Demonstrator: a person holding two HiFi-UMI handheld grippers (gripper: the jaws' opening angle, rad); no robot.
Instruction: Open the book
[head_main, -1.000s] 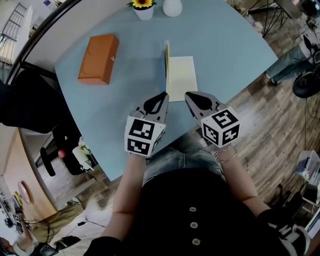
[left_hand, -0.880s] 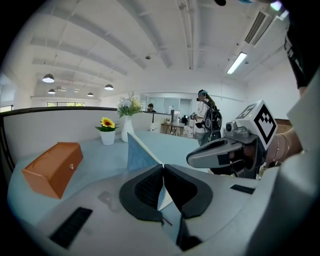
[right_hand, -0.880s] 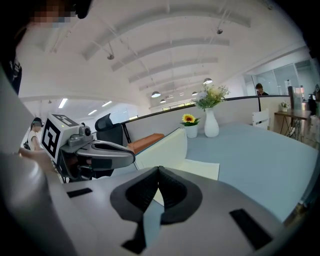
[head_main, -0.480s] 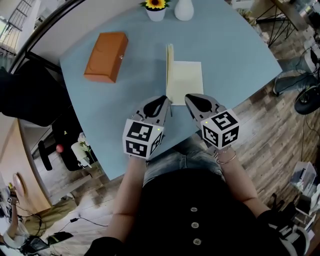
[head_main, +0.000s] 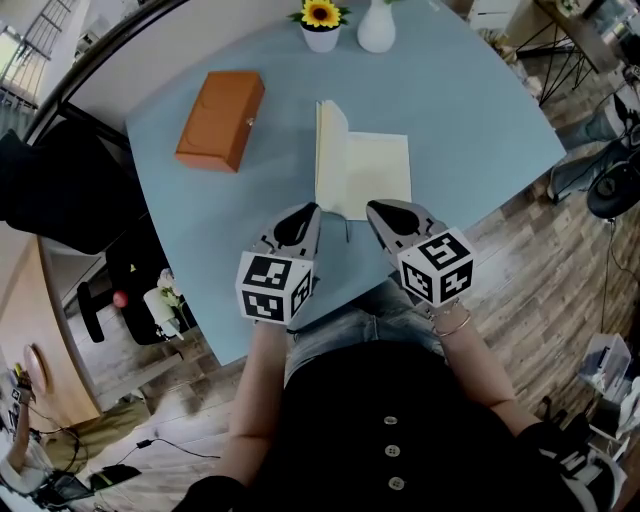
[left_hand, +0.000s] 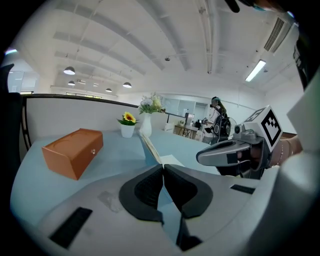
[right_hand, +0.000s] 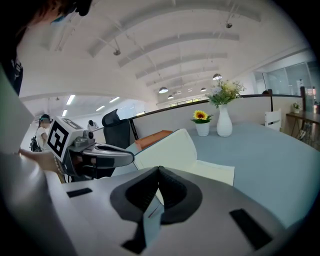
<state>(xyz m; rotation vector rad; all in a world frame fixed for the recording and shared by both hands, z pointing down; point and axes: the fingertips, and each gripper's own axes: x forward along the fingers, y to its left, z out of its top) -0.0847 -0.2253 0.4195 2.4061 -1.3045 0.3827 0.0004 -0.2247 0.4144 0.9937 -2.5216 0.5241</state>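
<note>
Counting: one book (head_main: 378, 172), one orange box (head_main: 220, 120), one sunflower pot (head_main: 321, 28), one white vase (head_main: 376, 28), two grippers.
Book look: lying open, a blank cream page flat, the left leaves (head_main: 329, 155) standing nearly upright.
Book axis: spine running from the person toward the vase.
Book place: sitting on the blue table (head_main: 470, 110), just beyond both grippers.
Left gripper (head_main: 312, 208): jaws pressing together, holding nothing.
Right gripper (head_main: 372, 207): jaws meeting at the tips, holding nothing.
</note>
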